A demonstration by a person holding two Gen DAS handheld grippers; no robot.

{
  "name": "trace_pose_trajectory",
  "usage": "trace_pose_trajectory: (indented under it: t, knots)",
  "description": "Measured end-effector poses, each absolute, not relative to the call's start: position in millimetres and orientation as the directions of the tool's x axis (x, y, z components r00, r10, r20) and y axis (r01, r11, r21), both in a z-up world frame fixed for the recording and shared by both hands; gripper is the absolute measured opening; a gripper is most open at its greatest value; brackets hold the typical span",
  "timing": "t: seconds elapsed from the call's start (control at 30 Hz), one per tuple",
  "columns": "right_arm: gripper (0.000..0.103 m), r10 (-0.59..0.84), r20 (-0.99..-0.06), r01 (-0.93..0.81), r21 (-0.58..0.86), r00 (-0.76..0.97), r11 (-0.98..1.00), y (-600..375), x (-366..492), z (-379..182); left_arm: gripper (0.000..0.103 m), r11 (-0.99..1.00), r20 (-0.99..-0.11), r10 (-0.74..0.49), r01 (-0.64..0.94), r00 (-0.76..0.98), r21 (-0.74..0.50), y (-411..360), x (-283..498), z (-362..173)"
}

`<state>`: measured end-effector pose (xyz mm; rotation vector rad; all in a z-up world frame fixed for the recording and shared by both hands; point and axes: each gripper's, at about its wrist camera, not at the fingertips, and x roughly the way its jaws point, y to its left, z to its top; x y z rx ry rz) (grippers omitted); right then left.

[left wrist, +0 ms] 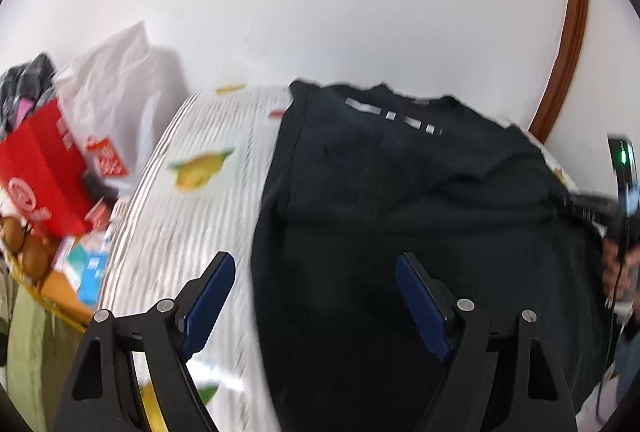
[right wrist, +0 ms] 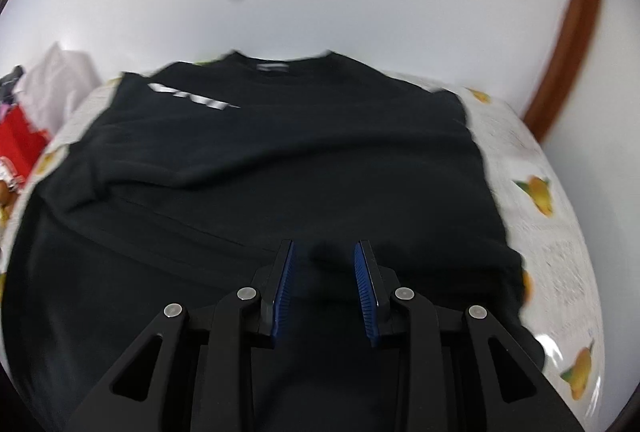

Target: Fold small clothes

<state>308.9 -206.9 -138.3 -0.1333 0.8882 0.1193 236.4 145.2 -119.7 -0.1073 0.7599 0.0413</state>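
A black T-shirt (left wrist: 420, 200) with a white chest print lies flat on the table, collar at the far side; it also shows in the right wrist view (right wrist: 280, 172). My left gripper (left wrist: 316, 272) is open wide and empty above the shirt's left edge, one finger over the tablecloth and one over the shirt. My right gripper (right wrist: 325, 256) is open and hovers over the shirt's lower middle, nothing between its blue pads (right wrist: 366, 296). The right gripper and the hand holding it show at the right edge of the left wrist view (left wrist: 616, 216).
The table carries a white cloth with a lemon print (left wrist: 184, 200) (right wrist: 552, 224). A red box (left wrist: 40, 168), a white plastic bag (left wrist: 116, 100) and a basket with small items (left wrist: 52, 268) crowd the left end. A white wall and a brown door frame (left wrist: 568, 44) stand behind.
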Motion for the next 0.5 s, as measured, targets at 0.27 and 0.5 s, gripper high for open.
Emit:
trace_pose_trajectory:
  t: [0.27, 0.5]
  knots:
    - [0.03, -0.012, -0.772, -0.079, -0.081, 0.636, 0.994, -243.1, 322.4, -159.0, 0.067, 0.987, -0.708, -0.035, -0.086, 0.705, -0.134, 141.4, 313.2, -125.2]
    - [0.03, -0.028, -0.757, -0.076, -0.102, 0.653, 0.992, -249.8, 323.9, -169.3, 0.051, 0.98, -0.742, -0.053, -0.108, 0.668, -0.167, 148.2, 364.7, -152.6]
